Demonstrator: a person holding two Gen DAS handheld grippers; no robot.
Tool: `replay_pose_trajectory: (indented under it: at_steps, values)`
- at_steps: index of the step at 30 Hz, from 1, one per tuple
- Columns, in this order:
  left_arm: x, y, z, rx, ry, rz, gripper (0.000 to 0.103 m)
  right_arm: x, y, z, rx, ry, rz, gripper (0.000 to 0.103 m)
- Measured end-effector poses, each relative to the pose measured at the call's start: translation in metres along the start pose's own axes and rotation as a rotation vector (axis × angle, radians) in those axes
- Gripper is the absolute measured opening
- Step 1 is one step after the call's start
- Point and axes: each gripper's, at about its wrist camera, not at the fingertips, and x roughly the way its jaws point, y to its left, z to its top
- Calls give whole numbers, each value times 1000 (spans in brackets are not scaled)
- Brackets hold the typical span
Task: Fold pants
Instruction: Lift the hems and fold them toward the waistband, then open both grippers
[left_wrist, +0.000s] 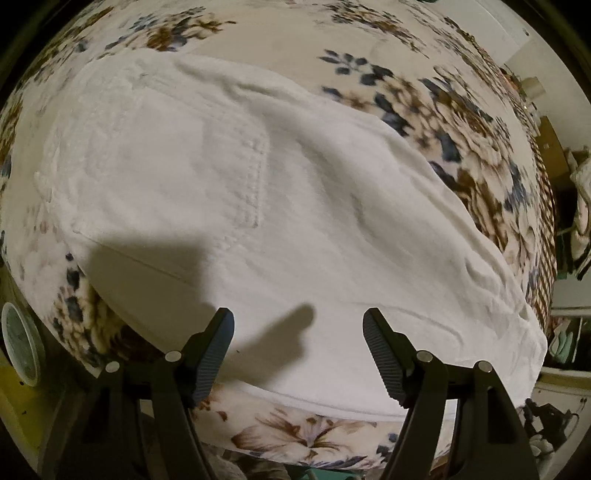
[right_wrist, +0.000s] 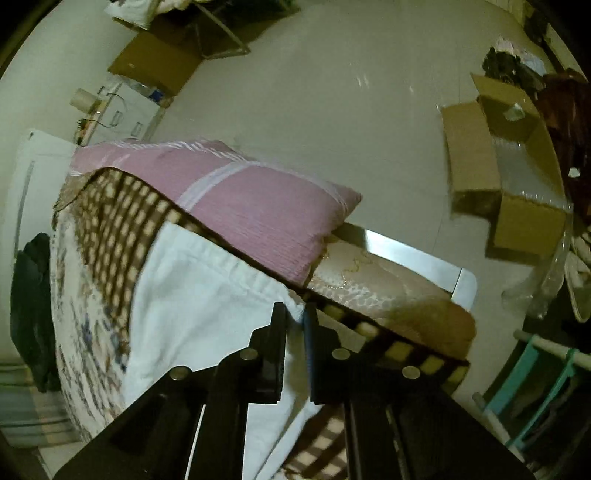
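Note:
White pants (left_wrist: 229, 192) lie spread on a floral blanket (left_wrist: 424, 99), back pocket up, reaching from the far left to the near right. My left gripper (left_wrist: 298, 321) is open and empty, held just above the pants' near edge. In the right wrist view my right gripper (right_wrist: 294, 312) is shut on a corner of the white pants (right_wrist: 199, 288) at their hem, near the bed's edge.
A pink pillow (right_wrist: 251, 199) lies on the bed beyond the pants. A checked blanket border (right_wrist: 122, 218) runs beside them. An open cardboard box (right_wrist: 506, 177) stands on the floor to the right. A teal rack (right_wrist: 535, 391) stands at the lower right.

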Motion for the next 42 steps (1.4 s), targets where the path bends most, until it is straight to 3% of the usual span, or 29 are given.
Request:
replay_pose_trajectory:
  at_steps: [5, 12, 14, 18, 19, 22, 26, 30, 32, 33, 34, 35, 37, 40, 42]
  values:
    - [1, -5, 1, -6, 1, 4, 71, -25, -8, -5, -5, -9, -4, 9]
    - [-1, 4, 5, -25, 0, -4, 71, -2, -23, -6, 8, 29, -114, 9]
    - [0, 10, 5, -33, 3, -3, 71, 13, -25, -6, -2, 77, -155, 10]
    - [-1, 26, 3, -71, 21, -13, 71, 21, -20, -8, -43, 126, -220, 33]
    - [-2, 28, 2, -72, 20, -11, 71, 17, -19, -12, -42, 131, -202, 41]
    - [-1, 33, -1, -61, 21, 8, 71, 5, -6, -39, -48, 168, -97, 49]
    - [10, 40, -7, -85, 56, 23, 70, 19, 5, -78, -42, 253, 12, 49]
    - [24, 55, -13, -181, 100, 46, 70, 52, -1, -105, 56, 325, -23, 49]
    - [30, 66, -16, -249, 126, 38, 70, 61, -9, -114, 134, 325, -18, 43]
    - [34, 72, -18, -288, 136, 26, 69, 61, -10, -117, 152, 307, -18, 31]
    - [36, 78, -20, -319, 134, 15, 57, 60, -9, -119, 152, 296, -22, 17]
    - [37, 82, -20, -340, 126, 4, 37, 57, -6, -120, 137, 282, -22, 14]
    - [39, 86, -20, -357, 109, 0, 21, 51, 4, -121, 88, 256, -53, 8]
    - [33, 88, -20, -364, 67, -17, 4, 42, 16, -121, 40, 239, -81, 7]
    - [24, 88, -21, -355, 55, -32, 3, 35, 22, -120, 23, 231, -92, 7]
